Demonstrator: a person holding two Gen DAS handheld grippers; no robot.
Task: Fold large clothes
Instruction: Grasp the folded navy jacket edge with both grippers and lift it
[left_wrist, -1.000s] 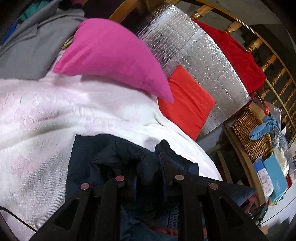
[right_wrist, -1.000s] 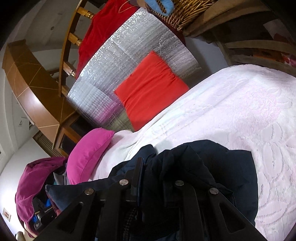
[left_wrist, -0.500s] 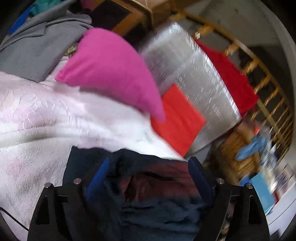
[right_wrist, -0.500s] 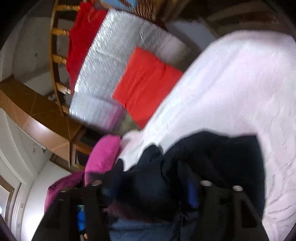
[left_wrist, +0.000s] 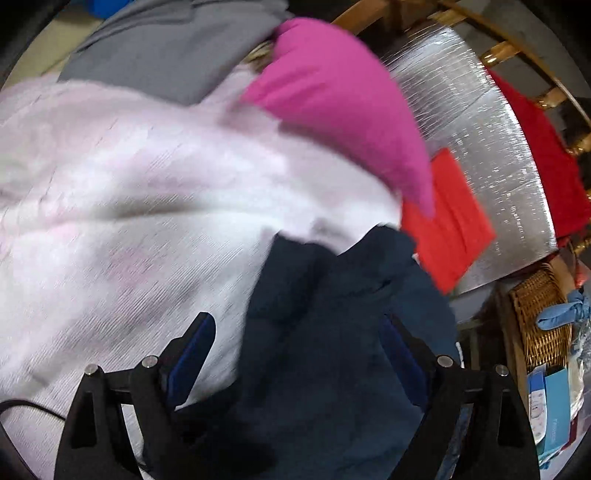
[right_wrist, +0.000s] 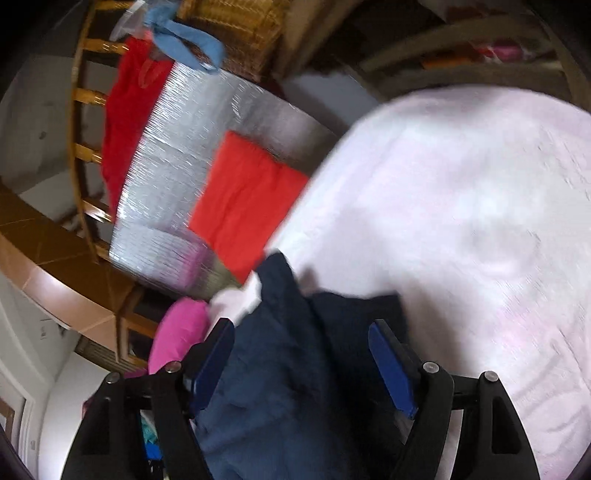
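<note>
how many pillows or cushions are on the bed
2: a pink pillow at the head of the bed, and an orange cushion beside it against the silver sheet. Others may be hidden.

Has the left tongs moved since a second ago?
Yes. The left tongs slid left over the bed; the pink pillow now sits further right. Its jaws have just been opening.
</note>
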